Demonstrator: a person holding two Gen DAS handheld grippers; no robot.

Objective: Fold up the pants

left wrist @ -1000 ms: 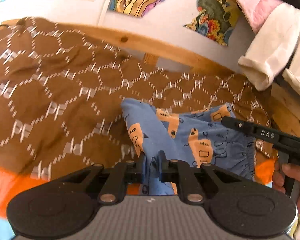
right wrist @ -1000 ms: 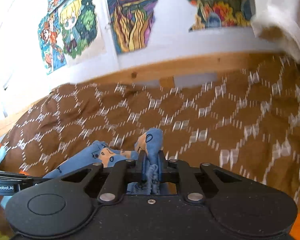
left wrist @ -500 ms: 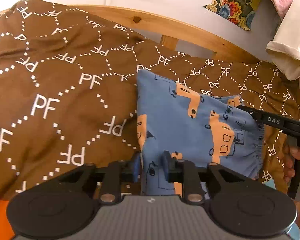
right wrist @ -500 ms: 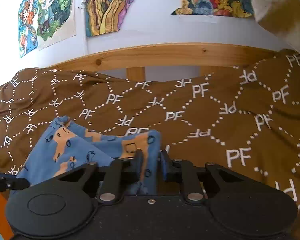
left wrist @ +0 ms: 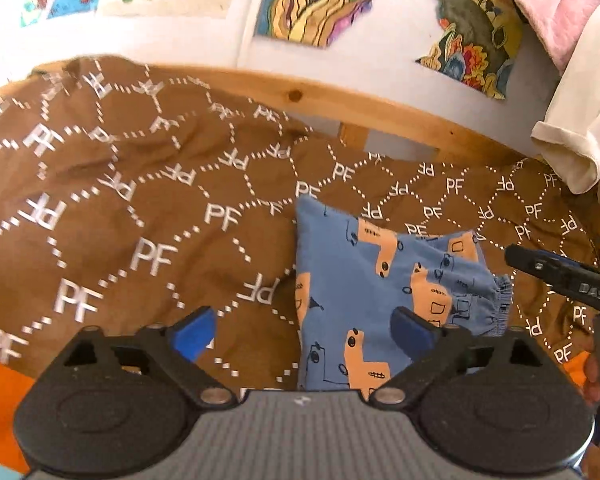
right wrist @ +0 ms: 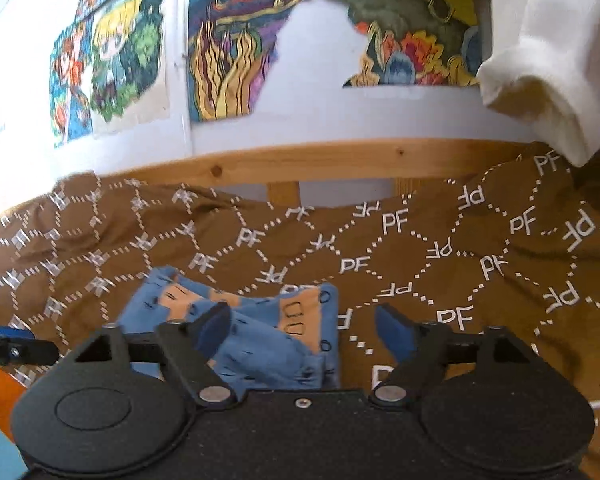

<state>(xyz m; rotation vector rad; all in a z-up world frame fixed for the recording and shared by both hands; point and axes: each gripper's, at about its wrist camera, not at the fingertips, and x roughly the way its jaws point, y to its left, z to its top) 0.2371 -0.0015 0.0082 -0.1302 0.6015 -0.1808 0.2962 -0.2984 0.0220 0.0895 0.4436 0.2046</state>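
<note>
Small blue pants (left wrist: 364, 288) with orange car prints lie folded on the brown PF-patterned bedspread (left wrist: 140, 240). My left gripper (left wrist: 304, 330) is open, its fingers astride the near left edge of the pants, holding nothing. My right gripper (right wrist: 304, 330) is open just above the near right edge of the pants (right wrist: 260, 328), also empty. The right gripper's finger (left wrist: 560, 280) shows at the right of the left wrist view, beside the elastic waistband (left wrist: 502, 304).
A wooden bed rail (left wrist: 380, 116) runs along the back, below a white wall with colourful posters (right wrist: 236, 40). White and pink clothes (left wrist: 576, 92) hang at the right. Orange fabric (left wrist: 0, 392) lies at the near left edge.
Both grippers have opened and let go of the pants, which now lie folded on the bedspread. Both have pulled back and tilted up a little.
</note>
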